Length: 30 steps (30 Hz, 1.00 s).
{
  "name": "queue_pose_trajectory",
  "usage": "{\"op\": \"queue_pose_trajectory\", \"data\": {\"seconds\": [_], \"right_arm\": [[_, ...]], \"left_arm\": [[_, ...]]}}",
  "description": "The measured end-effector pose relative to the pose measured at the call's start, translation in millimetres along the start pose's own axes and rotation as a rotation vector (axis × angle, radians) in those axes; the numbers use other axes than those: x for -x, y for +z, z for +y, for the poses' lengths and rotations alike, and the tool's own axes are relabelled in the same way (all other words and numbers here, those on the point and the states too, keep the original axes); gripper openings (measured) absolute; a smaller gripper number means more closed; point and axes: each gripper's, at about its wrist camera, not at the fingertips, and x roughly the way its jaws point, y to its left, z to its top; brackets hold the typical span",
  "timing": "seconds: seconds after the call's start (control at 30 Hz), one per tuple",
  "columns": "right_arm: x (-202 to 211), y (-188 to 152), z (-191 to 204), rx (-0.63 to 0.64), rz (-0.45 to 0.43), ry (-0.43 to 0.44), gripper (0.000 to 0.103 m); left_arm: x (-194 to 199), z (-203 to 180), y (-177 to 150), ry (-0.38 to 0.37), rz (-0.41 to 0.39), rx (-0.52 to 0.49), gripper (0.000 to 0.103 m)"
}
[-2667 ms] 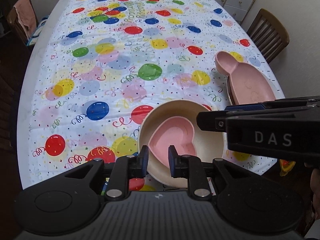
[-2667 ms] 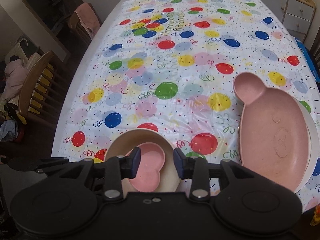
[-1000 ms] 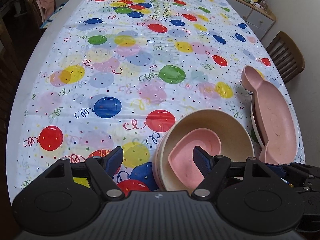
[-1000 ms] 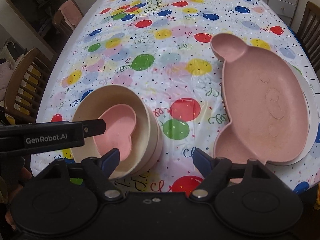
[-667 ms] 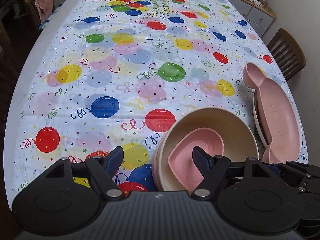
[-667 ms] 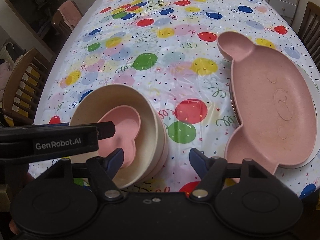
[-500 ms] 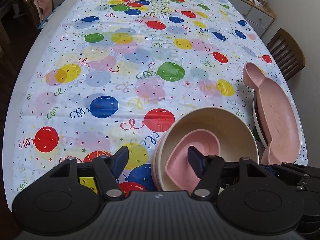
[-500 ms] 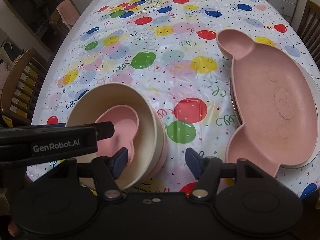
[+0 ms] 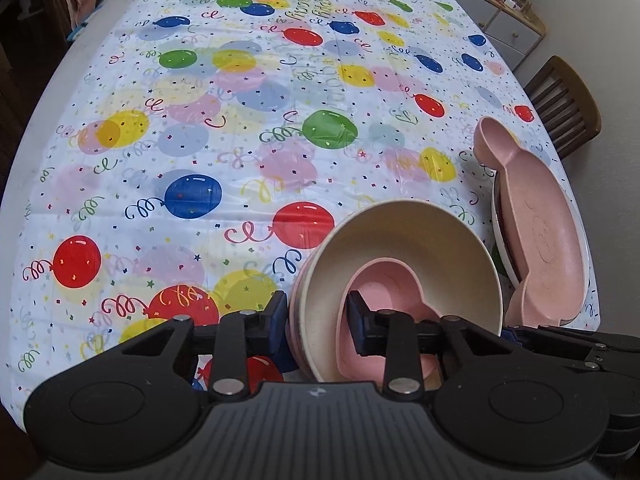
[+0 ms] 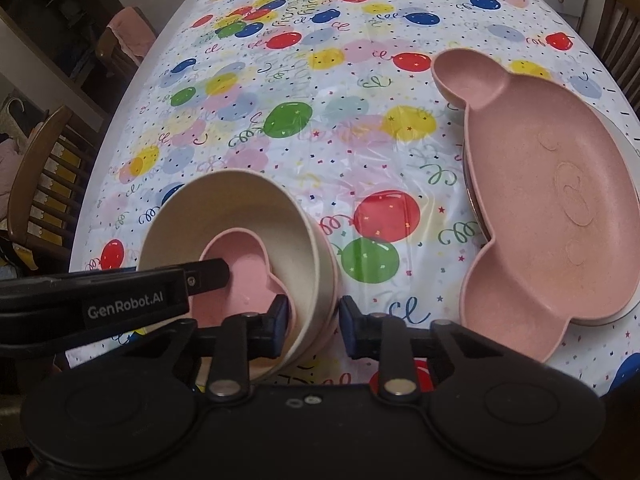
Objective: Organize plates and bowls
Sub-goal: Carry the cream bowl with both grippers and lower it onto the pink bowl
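Observation:
A cream bowl tops a stack of bowls near the table's front edge, with a pink heart-shaped dish inside it. My left gripper straddles the stack's left rim, jaws closing. One pad touches the outer wall and the other presses the heart dish's edge inside. My right gripper straddles the right rim the same way, jaws closing with pads against both sides. A pink bear-shaped plate lies on a white plate to the right.
A balloon-print tablecloth covers the long table, and the front edge lies just under the stack. Wooden chairs stand at both sides. A drawer cabinet is at the far right.
Both grippers' jaws have come in from wide apart to the bowl stack's rim. Neither hand nor the dishes have shifted noticeably.

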Motion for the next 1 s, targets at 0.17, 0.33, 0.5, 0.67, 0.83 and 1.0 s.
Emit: {"op": "queue_pose_trajectory", "data": {"seconds": [0.17, 0.33, 0.5, 0.67, 0.83, 1.0], "right_arm": [[1.3, -0.8, -0.3, -0.019, -0.004, -0.013, 0.021], [7.9, -0.9, -0.2, -0.034, -0.014, -0.032, 0.020], [20.1, -1.0, 2.1, -0.032, -0.023, -0.041, 0.020], [40.8, 2.4, 1.8, -0.028, -0.042, -0.043, 0.020], [64.1, 10.9, -4.3, -0.026, -0.073, -0.048, 0.020], [83.3, 19.6, -16.5, -0.024, -0.102, -0.054, 0.020]], "left_arm": [[2.8, -1.4, -3.2, -0.009, 0.007, 0.002, 0.031], [12.7, -6.7, -4.7, -0.006, 0.006, -0.001, 0.031], [28.7, -15.0, -2.5, -0.011, -0.003, -0.007, 0.031], [47.5, -29.8, 4.3, -0.028, -0.023, -0.032, 0.031], [59.2, -51.4, 13.8, -0.038, -0.035, -0.064, 0.031], [63.9, -79.1, 25.6, -0.042, -0.049, -0.098, 0.031]]}}
